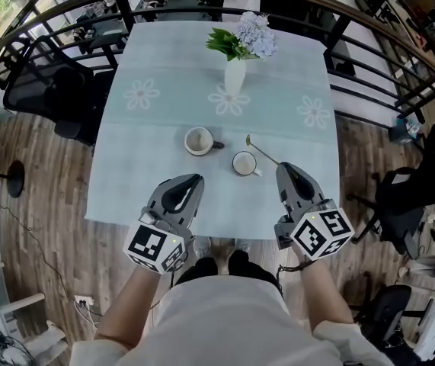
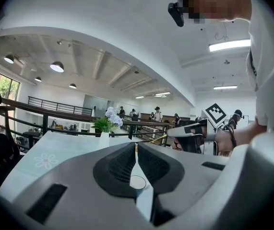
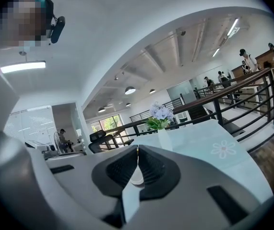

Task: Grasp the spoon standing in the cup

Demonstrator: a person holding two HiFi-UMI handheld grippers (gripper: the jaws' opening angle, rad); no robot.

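Note:
A white cup point(image 1: 244, 163) stands on the pale green tablecloth point(image 1: 148, 181), just ahead of my grippers. A thin gold spoon point(image 1: 263, 151) slants from its bowl end, past the cup, back to the tip of my right gripper point(image 1: 283, 168). That gripper is shut on the spoon's handle end. In the left gripper view the spoon point(image 2: 158, 139) juts out from the right gripper point(image 2: 172, 133). My left gripper point(image 1: 196, 180) is shut and holds nothing, its tip near the table's front, left of the cup. A cup rim point(image 2: 137, 182) shows through the gap behind the shut left gripper point(image 2: 136, 146). In its own view the right gripper point(image 3: 137, 148) is closed.
A second white cup point(image 1: 199, 141) with a dark handle stands left of the first. A white vase of flowers point(image 1: 235, 75) stands farther back at the table's middle. A dark railing point(image 1: 369, 48) curves round the far side, with office chairs point(image 1: 57, 90) on the wooden floor.

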